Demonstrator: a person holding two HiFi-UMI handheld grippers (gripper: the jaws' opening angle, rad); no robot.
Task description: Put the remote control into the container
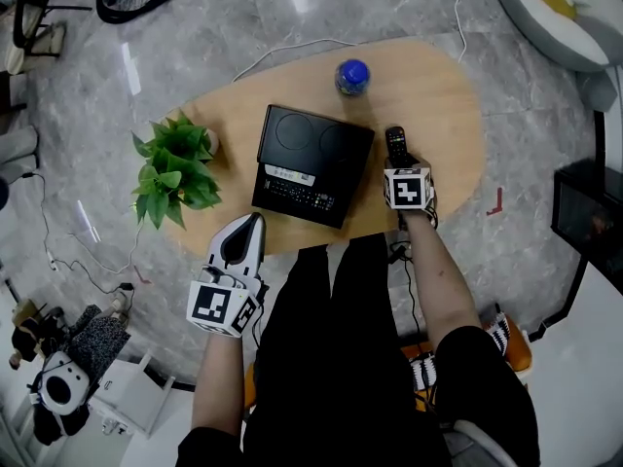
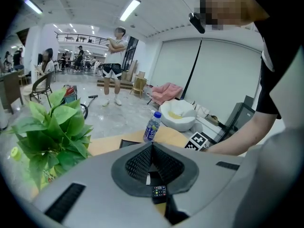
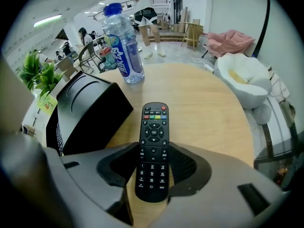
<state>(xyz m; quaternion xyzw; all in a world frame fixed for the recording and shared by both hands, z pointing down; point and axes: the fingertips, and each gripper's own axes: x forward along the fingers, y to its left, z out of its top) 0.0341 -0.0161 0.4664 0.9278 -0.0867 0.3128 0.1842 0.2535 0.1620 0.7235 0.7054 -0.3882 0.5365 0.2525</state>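
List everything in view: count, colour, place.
table: 1, light wood, oval, centre
container: 1, black, middle of the table
remote control: 1, black, flat on the table right of the container
water bottle: 1, clear with a blue cap, far edge of the table
potted plant: 1, green, left end of the table
seat: 1, white with yellow inside, on the floor at top right
cable: 1, white, on the floor beyond the table
left gripper: 1, grey, at the near table edge, shut and empty
right gripper: 1, grey, jaws either side of the remote control; can't tell if they press on it
legs: 2, in black, below the table
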